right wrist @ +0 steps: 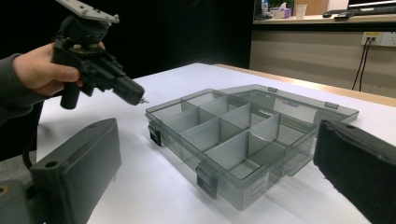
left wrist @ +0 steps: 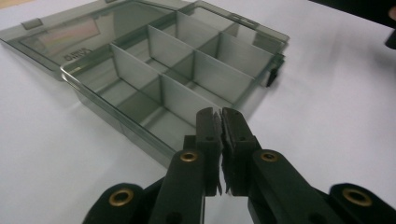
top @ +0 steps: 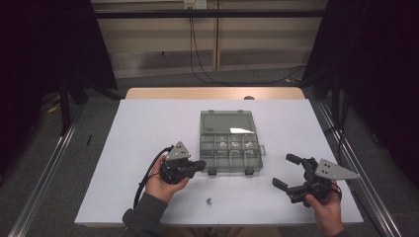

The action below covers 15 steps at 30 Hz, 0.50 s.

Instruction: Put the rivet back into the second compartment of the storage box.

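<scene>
Looked like early days: organizer box (top: 230, 148) lay open on the worktop (top: 148, 128), small screws (top: 209, 200) still loose, left tool (left wrist: 221, 122) pinched around something tiny, right tool (top: 287, 171) spread wide

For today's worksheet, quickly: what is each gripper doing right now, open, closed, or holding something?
Left gripper: closed, with something tiny at its tip near the organiser box; what it is cannot be told.
Right gripper: open, holding nothing.
</scene>
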Each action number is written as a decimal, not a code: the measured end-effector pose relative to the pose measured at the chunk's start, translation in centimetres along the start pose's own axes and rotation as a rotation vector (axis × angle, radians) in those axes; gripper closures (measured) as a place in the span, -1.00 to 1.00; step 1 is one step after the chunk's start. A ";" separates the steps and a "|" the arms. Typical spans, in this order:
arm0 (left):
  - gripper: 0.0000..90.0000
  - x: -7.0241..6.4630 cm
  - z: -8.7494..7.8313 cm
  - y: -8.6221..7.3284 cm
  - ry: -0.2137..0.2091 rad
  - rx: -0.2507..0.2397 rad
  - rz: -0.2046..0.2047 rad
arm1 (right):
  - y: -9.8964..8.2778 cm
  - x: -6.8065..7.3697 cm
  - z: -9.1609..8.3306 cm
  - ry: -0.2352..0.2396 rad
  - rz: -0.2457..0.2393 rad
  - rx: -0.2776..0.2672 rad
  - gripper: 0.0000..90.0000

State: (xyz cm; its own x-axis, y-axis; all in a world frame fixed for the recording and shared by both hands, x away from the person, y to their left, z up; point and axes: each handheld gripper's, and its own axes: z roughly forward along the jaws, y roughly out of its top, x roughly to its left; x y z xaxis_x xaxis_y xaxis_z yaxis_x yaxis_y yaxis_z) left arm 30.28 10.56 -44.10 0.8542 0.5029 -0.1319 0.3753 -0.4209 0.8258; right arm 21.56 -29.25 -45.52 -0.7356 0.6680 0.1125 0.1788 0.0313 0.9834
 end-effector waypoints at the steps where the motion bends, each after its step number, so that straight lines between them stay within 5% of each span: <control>1: 0.92 0.2 0.1 0.2 0.008 -0.003 -0.004 | 0.0 0.0 0.0 0.000 0.000 -0.001 -0.99; 15: 0.92 1.2 3.1 2.9 0.087 -0.032 -0.029 | -0.1 -0.1 -0.1 0.000 0.004 -0.003 -0.99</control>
State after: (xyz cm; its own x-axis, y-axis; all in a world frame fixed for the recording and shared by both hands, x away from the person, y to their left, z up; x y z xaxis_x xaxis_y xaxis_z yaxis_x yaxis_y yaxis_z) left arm 33.55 7.60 -43.59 0.8083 0.5786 -0.1089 0.3862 -0.3814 0.8399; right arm 21.56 -29.33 -45.57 -0.7351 0.6678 0.1167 0.1801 0.0264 0.9833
